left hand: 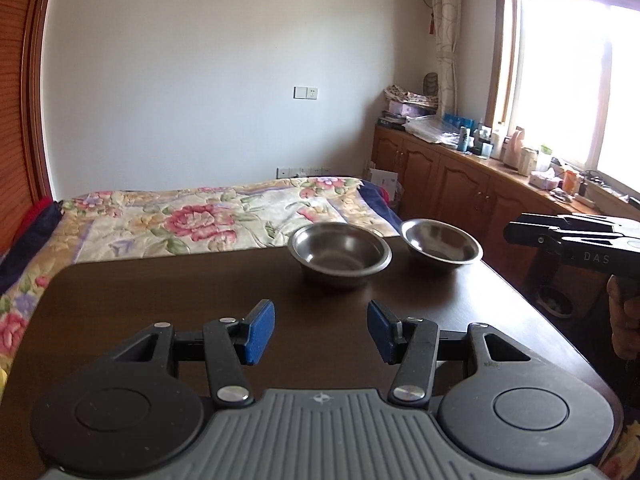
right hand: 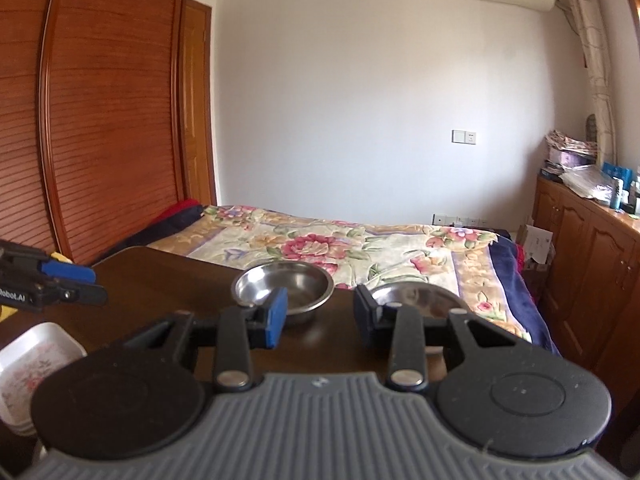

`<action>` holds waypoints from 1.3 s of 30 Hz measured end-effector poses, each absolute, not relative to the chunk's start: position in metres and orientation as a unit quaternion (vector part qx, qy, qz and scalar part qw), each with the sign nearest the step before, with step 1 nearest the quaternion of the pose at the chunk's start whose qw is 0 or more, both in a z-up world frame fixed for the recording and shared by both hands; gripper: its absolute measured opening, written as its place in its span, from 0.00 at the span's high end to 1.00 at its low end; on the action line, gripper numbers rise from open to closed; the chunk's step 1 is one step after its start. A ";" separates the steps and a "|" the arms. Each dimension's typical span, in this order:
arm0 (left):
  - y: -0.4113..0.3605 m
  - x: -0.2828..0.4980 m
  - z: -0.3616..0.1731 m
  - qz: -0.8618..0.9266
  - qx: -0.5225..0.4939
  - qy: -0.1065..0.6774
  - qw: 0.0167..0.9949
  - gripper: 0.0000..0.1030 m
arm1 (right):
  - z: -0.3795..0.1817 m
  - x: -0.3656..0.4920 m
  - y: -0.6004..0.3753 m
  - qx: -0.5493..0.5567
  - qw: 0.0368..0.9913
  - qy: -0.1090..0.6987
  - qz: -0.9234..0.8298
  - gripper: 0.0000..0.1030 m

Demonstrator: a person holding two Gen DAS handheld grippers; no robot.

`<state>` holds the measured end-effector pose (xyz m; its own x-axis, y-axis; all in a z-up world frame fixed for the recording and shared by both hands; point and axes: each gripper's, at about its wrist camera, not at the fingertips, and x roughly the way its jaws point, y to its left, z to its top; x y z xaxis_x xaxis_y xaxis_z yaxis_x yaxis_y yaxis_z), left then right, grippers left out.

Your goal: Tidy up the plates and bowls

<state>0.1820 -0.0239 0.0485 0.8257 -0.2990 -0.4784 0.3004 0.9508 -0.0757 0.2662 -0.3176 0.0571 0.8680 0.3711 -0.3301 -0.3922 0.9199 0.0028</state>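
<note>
My left hand-held gripper (left hand: pixel 321 330) hovers above the dark brown wooden worktop (left hand: pixel 160 296), its blue-padded fingers (left hand: pixel 260 332) spread apart and holding nothing. My right hand-held gripper (right hand: pixel 320 316) is likewise spread, empty, raised above the worktop's near right part. Ahead of both, near the far edge, stand two round stainless-steel bowls, upright and just beside each other without touching: the left steel bowl (left hand: pixel 339 252) and the right steel bowl (left hand: pixel 442 246). In the right wrist view, a white rectangular dish with a floral pattern (right hand: pixel 36 364) sits at the left, below my left hand-held gripper. Beyond the worktop lies a bed with a floral quilt (left hand: pixel 192 220).
</note>
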 end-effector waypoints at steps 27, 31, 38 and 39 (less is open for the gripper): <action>-0.038 0.312 0.016 -0.166 -0.035 0.329 0.929 0.54 | 0.018 0.387 -0.276 -0.055 0.933 0.267 0.234 0.63; -0.039 0.322 0.012 -0.164 -0.043 0.339 0.925 0.55 | 0.018 0.395 -0.272 -0.058 0.932 0.271 0.235 0.63; -0.042 0.340 0.009 -0.163 -0.046 0.348 0.922 0.56 | 0.016 0.405 -0.265 -0.067 0.928 0.278 0.238 0.63; -0.043 0.342 0.009 -0.163 -0.046 0.350 0.921 0.56 | 0.016 0.406 -0.264 -0.069 0.928 0.279 0.237 0.63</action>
